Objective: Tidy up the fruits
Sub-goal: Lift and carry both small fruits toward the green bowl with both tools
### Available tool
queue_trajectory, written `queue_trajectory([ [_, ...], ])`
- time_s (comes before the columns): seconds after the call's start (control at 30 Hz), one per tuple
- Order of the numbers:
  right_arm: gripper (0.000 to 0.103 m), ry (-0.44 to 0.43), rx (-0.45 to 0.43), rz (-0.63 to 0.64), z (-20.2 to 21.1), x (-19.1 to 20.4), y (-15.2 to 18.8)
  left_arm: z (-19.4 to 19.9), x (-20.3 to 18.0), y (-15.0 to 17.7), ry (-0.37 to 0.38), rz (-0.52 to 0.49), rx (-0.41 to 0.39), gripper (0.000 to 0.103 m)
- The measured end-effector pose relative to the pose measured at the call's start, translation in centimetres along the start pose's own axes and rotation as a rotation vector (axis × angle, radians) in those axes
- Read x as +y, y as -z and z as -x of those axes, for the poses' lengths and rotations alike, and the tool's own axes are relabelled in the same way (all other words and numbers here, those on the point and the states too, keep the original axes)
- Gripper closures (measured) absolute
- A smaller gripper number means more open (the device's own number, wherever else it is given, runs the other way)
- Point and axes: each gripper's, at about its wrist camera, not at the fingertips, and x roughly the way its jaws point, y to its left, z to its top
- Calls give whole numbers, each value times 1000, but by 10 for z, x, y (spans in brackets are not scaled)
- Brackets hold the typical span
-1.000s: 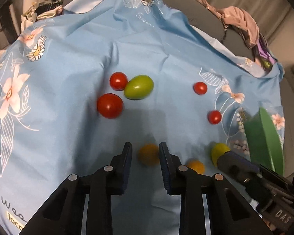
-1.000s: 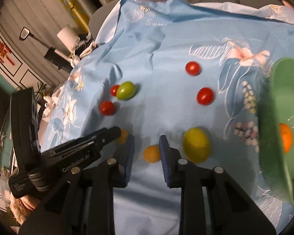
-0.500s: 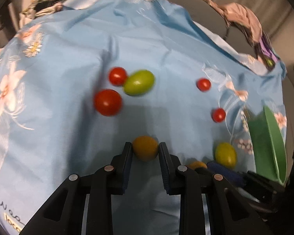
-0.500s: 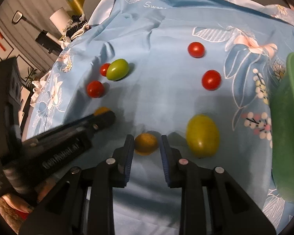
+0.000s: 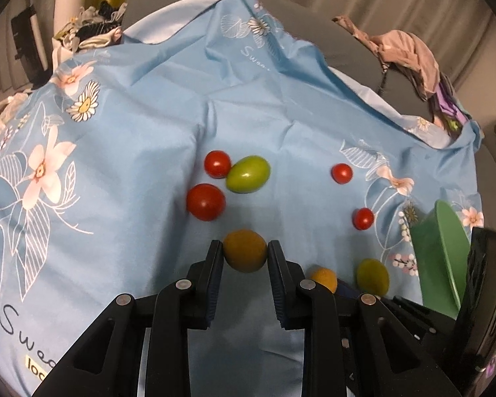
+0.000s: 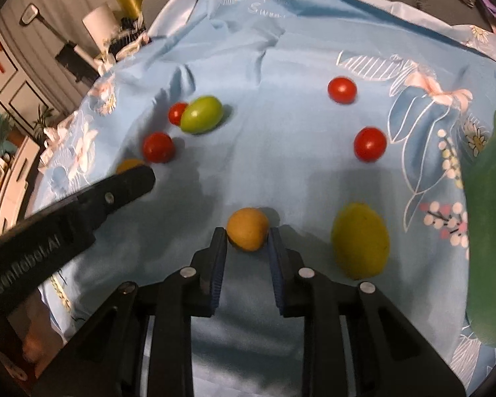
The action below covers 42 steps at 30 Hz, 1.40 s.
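My left gripper (image 5: 244, 253) is shut on a small orange fruit (image 5: 244, 246) low on the blue flowered cloth (image 5: 142, 152). My right gripper (image 6: 247, 236) has its jaws closing, and its pads press both sides of a second orange fruit (image 6: 247, 225). Beside that one lies a yellow fruit (image 6: 360, 240). Farther back are a green fruit (image 5: 248, 174) and several red tomatoes, two of them (image 5: 217, 163) (image 5: 205, 201) next to it. A green bowl (image 6: 489, 218) stands at the right edge. The left gripper's black finger (image 6: 129, 182) shows in the right wrist view.
Two more red tomatoes (image 6: 342, 90) (image 6: 369, 144) lie between the fruits and the bowl. Clothes (image 5: 406, 49) are heaped on a grey seat behind the cloth. A lamp and cluttered furniture (image 6: 99, 23) stand at the far left.
The left gripper's fingers closed onto the orange fruit that lay loose between them. The right gripper moved forward around its orange fruit and closed on it.
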Motion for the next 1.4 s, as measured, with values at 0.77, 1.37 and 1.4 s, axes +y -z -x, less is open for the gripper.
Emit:
queue_trajectory([
  [0.77,77,76,-416,-201,139,-69,1,44,-77,12,64,-157,-163,76],
  [1.37,77,197,-493,-451,174,-163,31,28,-201,14,230,-333,-145,76],
  [1.4,77,197,-492,-461,174,-166,32,25,-206,15,228,-345,-141,76],
])
